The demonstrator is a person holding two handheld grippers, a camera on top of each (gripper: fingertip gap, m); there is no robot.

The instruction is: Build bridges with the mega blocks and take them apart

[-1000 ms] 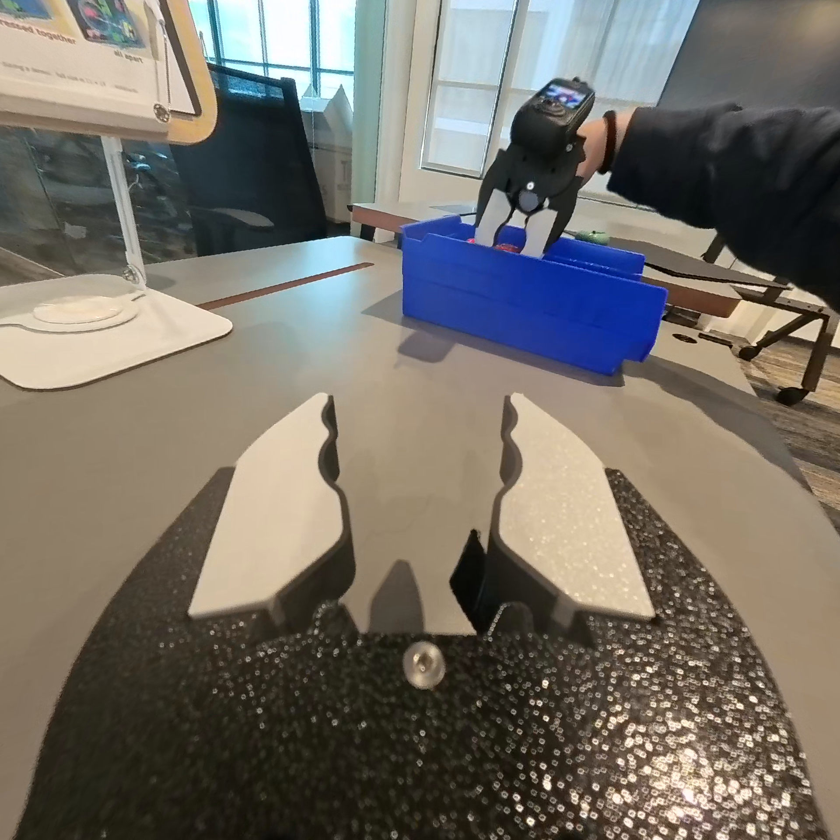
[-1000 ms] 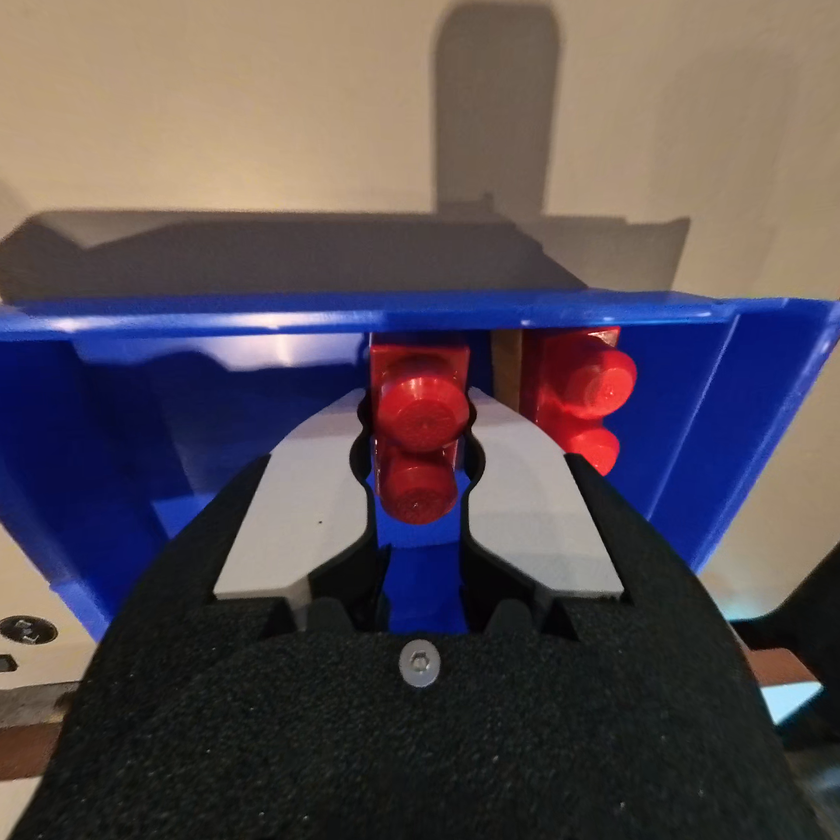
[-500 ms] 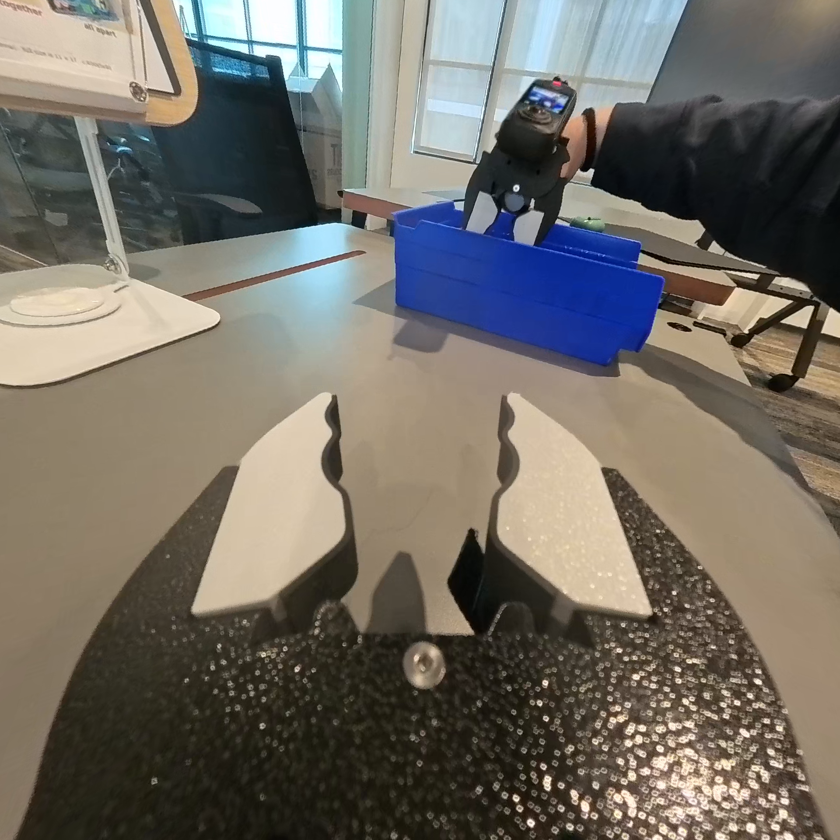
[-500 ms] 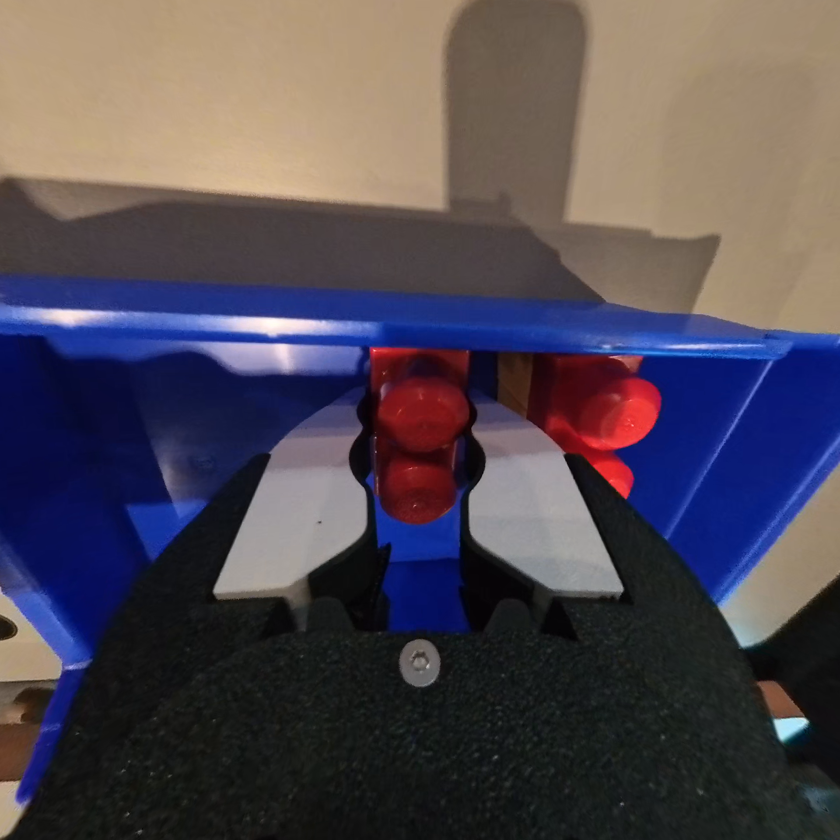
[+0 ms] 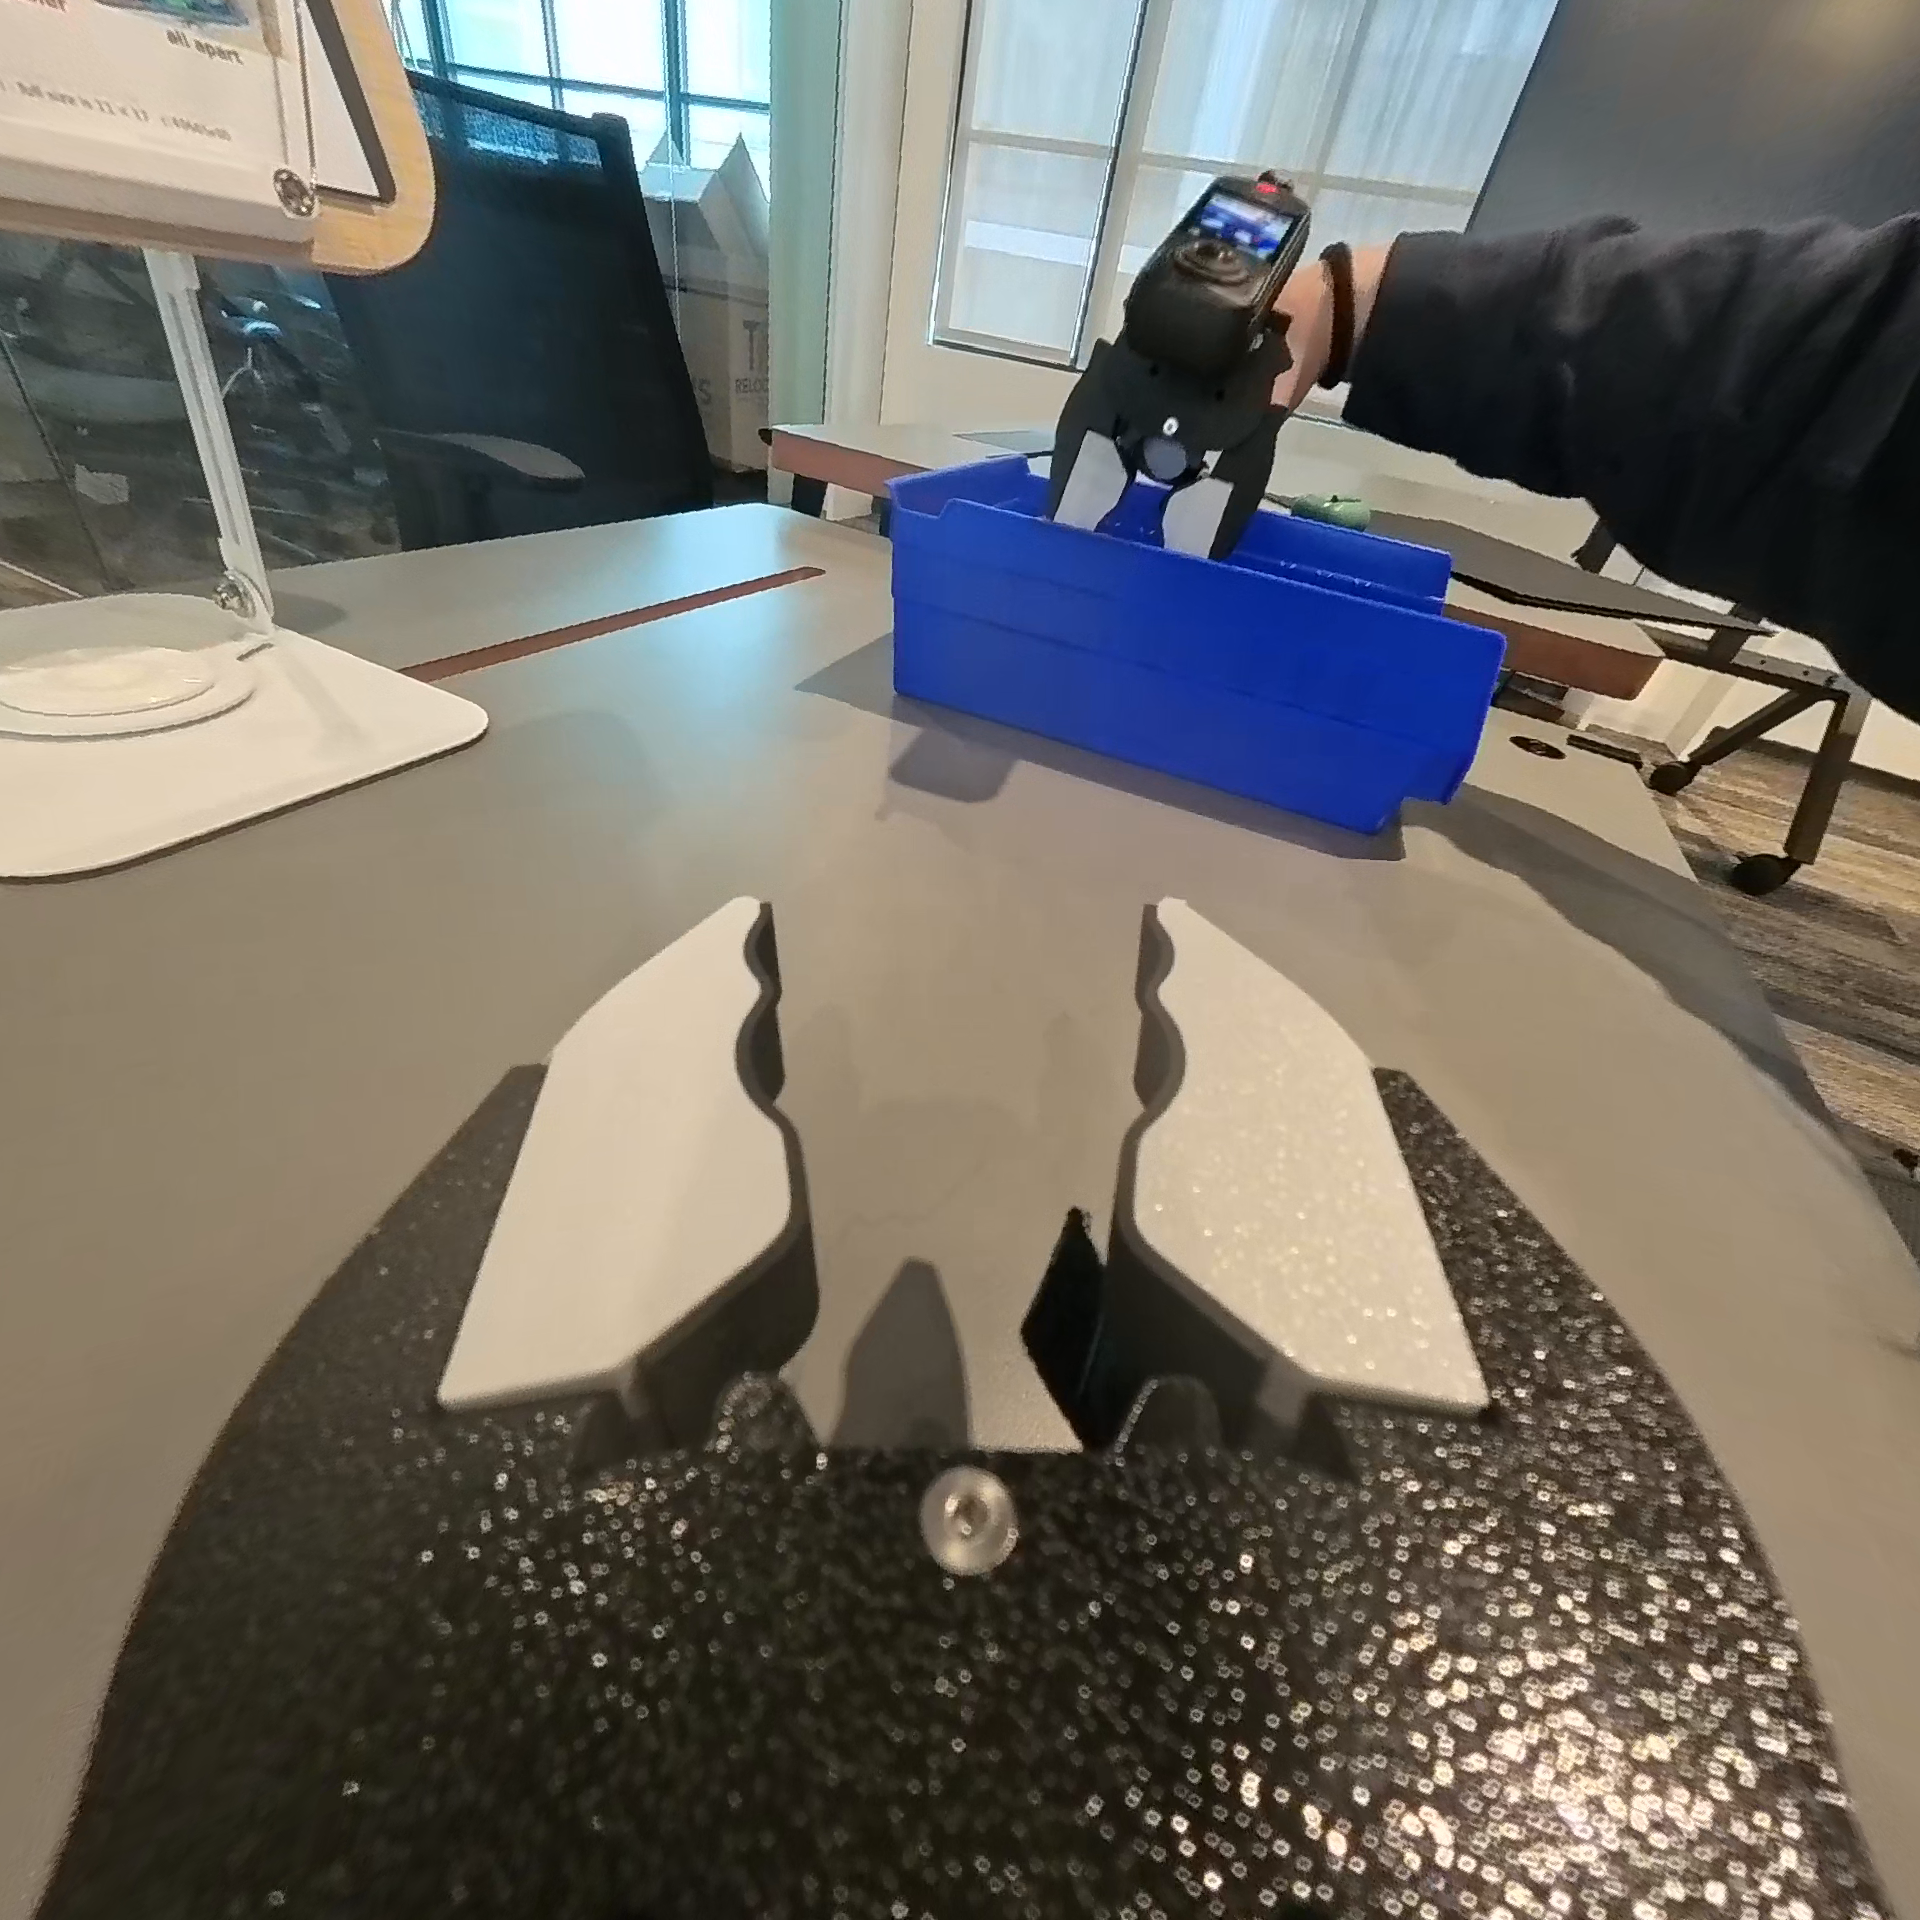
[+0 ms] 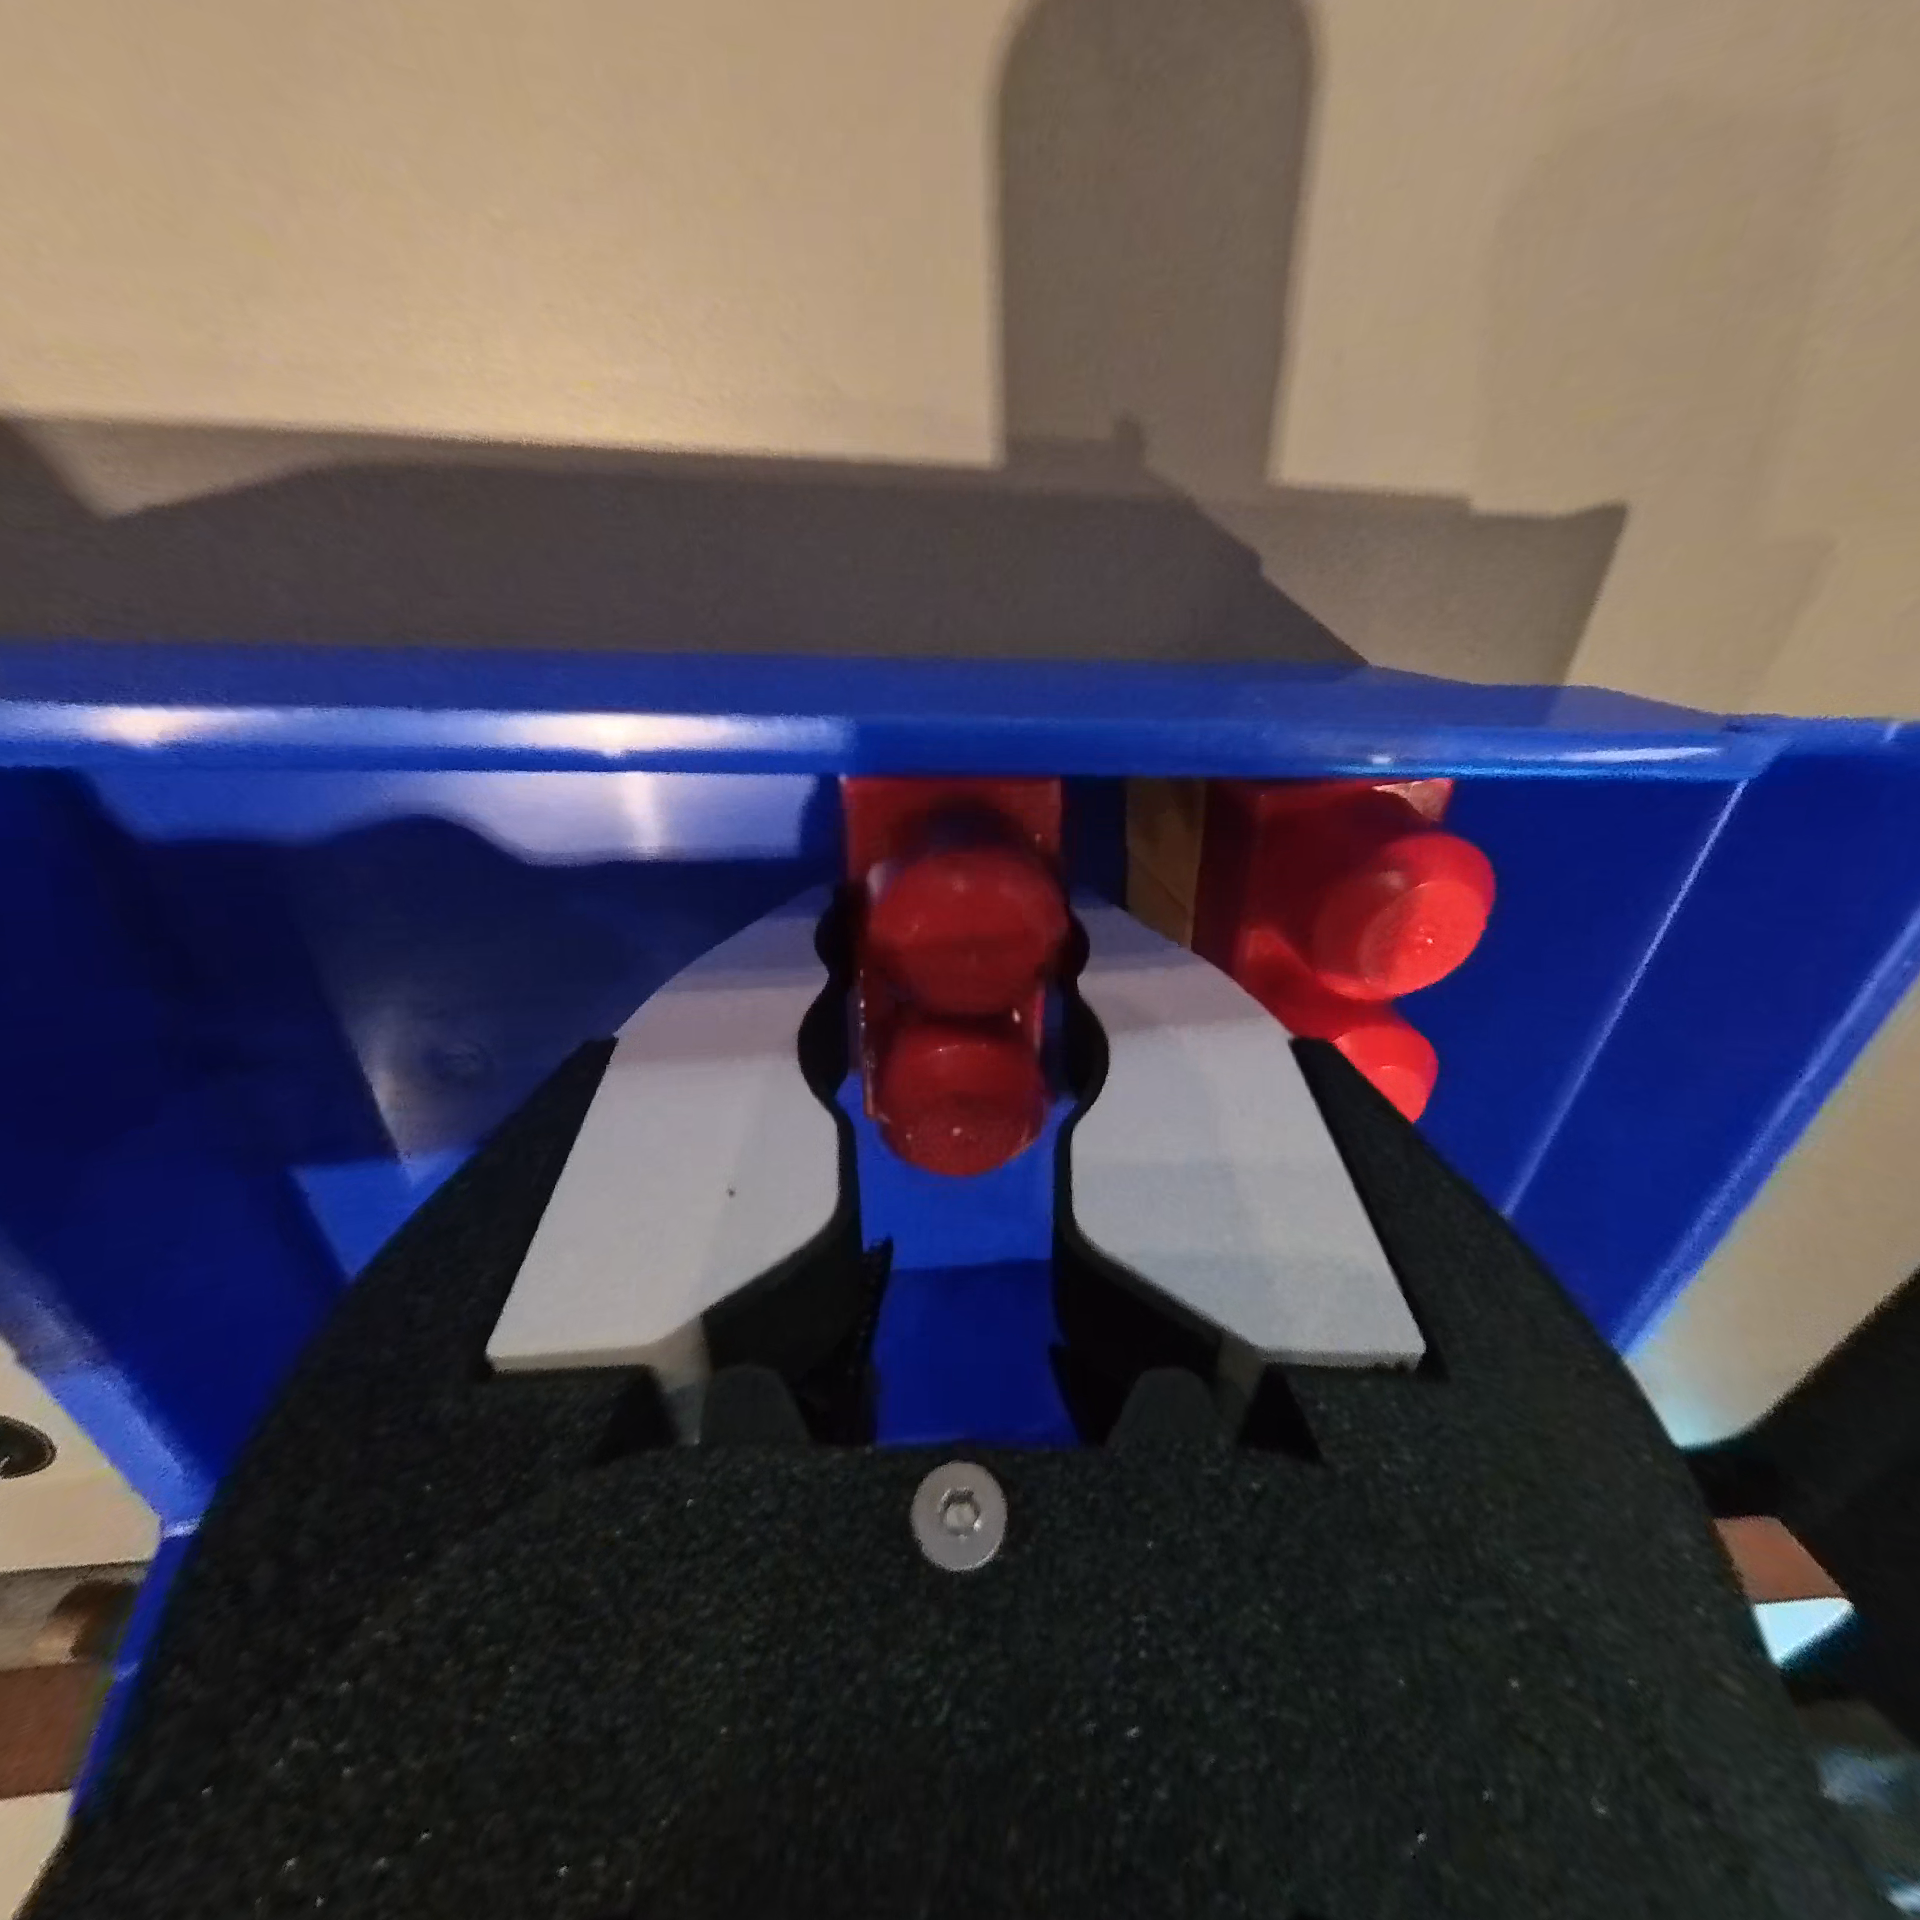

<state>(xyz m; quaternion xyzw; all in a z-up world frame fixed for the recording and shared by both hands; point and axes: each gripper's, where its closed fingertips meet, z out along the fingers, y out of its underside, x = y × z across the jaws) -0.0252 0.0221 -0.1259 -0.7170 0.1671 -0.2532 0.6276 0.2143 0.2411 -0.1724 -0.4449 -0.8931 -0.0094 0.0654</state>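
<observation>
A blue bin (image 5: 1195, 675) stands at the far side of the grey table (image 5: 623, 987). My right gripper (image 6: 956, 935) reaches down into it. Its fingers press both sides of a red two-stud block (image 6: 961, 1101) that stands against the bin's far wall (image 6: 416, 727). A second red block (image 6: 1351, 935) stands just to the right of it. In the left wrist view the right gripper (image 5: 1138, 509) dips into the bin's back left part, and the blocks are hidden. My left gripper (image 5: 956, 914) is open and empty, low over the bare table.
A white stand base (image 5: 208, 748) sits at the table's left, with a black chair (image 5: 520, 312) behind it. A dark sleeve (image 5: 1662, 416) reaches in from the right. The table's right edge (image 5: 1766, 1039) drops to the floor. A brown piece (image 6: 1164, 862) shows between the red blocks. My hands' fingertips stand some 35 cm from each other.
My right gripper has gone a little deeper into the bin, and its fingers have drawn in around the red block. My left gripper has stayed open and shifted only slightly.
</observation>
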